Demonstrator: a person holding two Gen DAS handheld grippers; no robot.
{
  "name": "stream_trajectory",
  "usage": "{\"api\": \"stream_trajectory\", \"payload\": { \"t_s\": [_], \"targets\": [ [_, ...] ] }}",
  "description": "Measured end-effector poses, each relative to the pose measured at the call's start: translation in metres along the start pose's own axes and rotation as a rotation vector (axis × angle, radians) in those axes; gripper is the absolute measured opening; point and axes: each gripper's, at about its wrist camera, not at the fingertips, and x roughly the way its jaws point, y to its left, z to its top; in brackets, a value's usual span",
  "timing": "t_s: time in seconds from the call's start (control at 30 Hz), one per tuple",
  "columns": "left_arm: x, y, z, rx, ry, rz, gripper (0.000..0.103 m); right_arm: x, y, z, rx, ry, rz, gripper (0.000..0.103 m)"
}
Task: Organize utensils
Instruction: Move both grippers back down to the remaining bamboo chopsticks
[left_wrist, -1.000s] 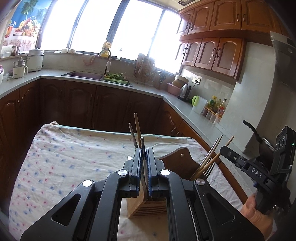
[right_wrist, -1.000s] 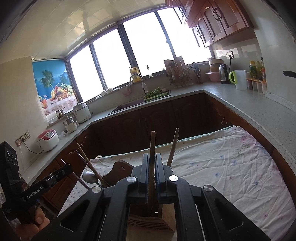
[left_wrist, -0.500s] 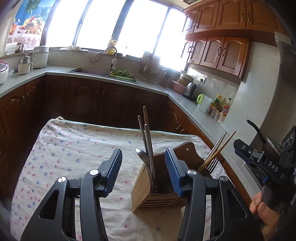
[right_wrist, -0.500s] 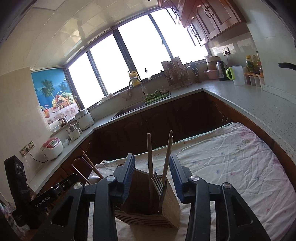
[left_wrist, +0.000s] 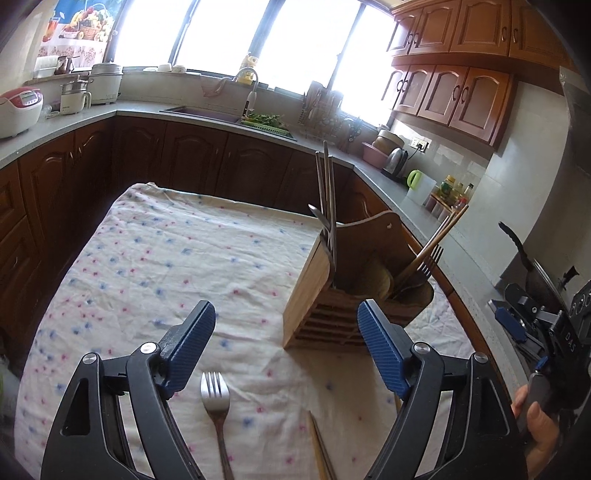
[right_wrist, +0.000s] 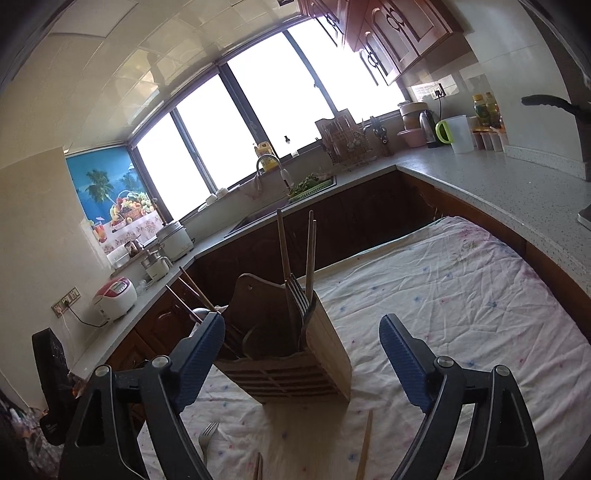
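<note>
Utensils lie and stand on the cloth-covered surface (left_wrist: 155, 251): a fork (left_wrist: 218, 406) lies near the left claw (left_wrist: 286, 349), whose fingers are spread and hold nothing. A loose chopstick (left_wrist: 319, 446) lies right of the fork. Farther off, the wooden holder (left_wrist: 351, 295) keeps upright chopsticks (left_wrist: 327, 199) and forks. The right claw (right_wrist: 301, 354) is spread too, empty, before the holder.

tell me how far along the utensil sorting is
Mostly done: chopsticks and forks already stand in the wooden holder. Nothing is in hand; the left gripper and right gripper are both open. Left to do: a fork and loose chopsticks lie on the tablecloth.
</note>
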Motion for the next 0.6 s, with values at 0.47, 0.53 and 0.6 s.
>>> {"api": "stream_trajectory", "payload": {
  "t_s": [0.47, 0.53, 0.6],
  "targets": [
    [-0.019, 0.003, -0.071, -0.001, 0.11, 0.022, 0.081, -0.035, -0.019, -0.062, 0.041, 0.087, -0.043, 0.088],
    [-0.019, 0.004, -0.078, -0.006, 0.119, 0.02, 0.081, -0.036, -0.019, -0.071, 0.032, 0.102, -0.052, 0.088],
    [-0.019, 0.005, -0.084, -0.007, 0.128, 0.017, 0.081, -0.035, -0.018, -0.079, 0.024, 0.121, -0.058, 0.088]
  ]
}}
